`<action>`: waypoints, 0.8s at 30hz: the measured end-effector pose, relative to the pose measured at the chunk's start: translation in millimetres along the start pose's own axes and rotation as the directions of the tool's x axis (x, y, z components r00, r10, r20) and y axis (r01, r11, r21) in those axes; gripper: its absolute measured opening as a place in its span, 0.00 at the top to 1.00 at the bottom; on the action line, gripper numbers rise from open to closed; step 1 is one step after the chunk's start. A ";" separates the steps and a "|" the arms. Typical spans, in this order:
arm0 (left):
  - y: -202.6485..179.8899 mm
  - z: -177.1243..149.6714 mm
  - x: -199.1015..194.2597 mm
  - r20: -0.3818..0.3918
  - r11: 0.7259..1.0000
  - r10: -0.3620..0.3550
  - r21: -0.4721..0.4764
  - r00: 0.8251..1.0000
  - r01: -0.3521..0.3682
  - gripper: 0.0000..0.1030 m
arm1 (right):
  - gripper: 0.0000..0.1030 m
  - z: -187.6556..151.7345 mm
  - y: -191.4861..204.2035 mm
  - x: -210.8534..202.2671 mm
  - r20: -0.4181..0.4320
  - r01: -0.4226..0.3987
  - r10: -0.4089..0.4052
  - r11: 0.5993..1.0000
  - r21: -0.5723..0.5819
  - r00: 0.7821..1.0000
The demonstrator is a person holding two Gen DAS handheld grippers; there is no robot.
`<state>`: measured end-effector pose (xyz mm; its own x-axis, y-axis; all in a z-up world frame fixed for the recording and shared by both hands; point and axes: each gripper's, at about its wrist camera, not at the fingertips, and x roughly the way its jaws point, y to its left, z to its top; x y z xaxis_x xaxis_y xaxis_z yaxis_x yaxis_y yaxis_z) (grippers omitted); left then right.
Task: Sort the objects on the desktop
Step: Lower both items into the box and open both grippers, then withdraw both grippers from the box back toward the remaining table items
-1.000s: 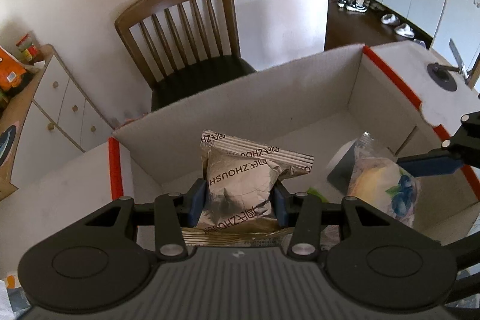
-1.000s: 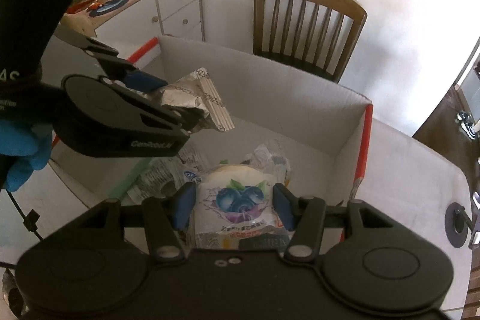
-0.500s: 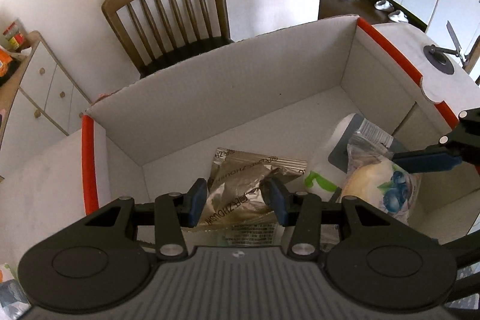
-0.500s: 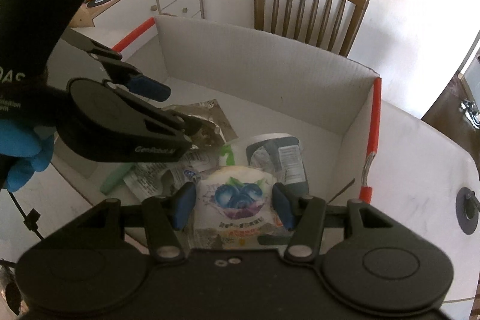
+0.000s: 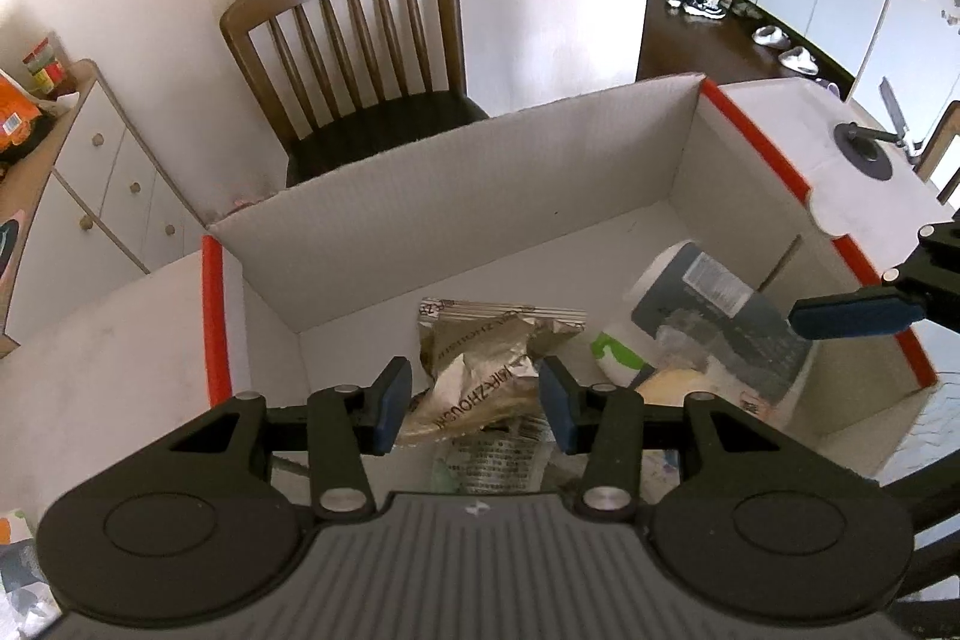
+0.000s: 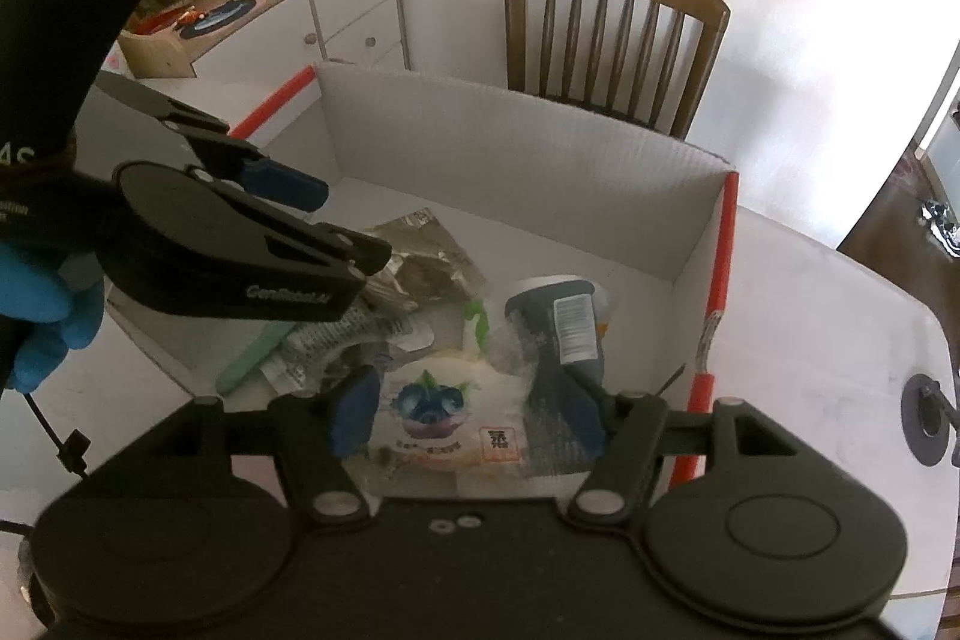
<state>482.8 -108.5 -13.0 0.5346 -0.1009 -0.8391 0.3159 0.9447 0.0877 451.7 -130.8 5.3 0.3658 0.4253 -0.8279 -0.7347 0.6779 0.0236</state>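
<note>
A: White table [image 6: 840, 316] under everything, fills the right and lower left of the right wrist view. Biggest thing on it?

B: Cardboard box [image 5: 480, 196], white inside, red tape on its side rims, centre of both views. Wooden chair [image 5: 360, 58] behind it at top, white drawer cabinet [image 6: 354, 10] upper left.

A: Contents?

B: Dark blue bottle with white cap [image 5: 708, 304] lying on its side, right half of the box floor. Silver-brown foil snack packet [image 5: 480, 364] flat on the floor at centre, just left of the bottle. Blueberry-print bread bag [image 6: 444, 412] at the near wall, touching the bottle. Clear printed wrappers and a green stick-like thing [image 6: 252, 358] lower left in the box; can't tell what it is.

A: Left gripper [image 5: 474, 400]?

B: Jaws part open over the foil packet, pads clear of it, nothing held. Blue-gloved hand [image 6: 36, 316] on its handle, left edge.

A: Right gripper [image 6: 468, 415]?

B: Jaws have just been opening, now wide. Blueberry bag sits between them, but there are gaps at both pads. Not gripped.
</note>
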 end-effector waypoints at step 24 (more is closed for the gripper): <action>-5.9 -17.7 -97.8 0.091 0.998 -0.041 -0.045 0.995 0.046 0.51 | 0.35 -4.0 14.0 -80.6 0.082 0.009 -0.007 0.999 -0.032 0.997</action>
<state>414.8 -98.7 59.1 0.5905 -0.1680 -0.7893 0.3041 0.9523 0.0248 409.7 -158.0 70.1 0.4164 0.4688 -0.7790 -0.7490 0.6626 -0.0016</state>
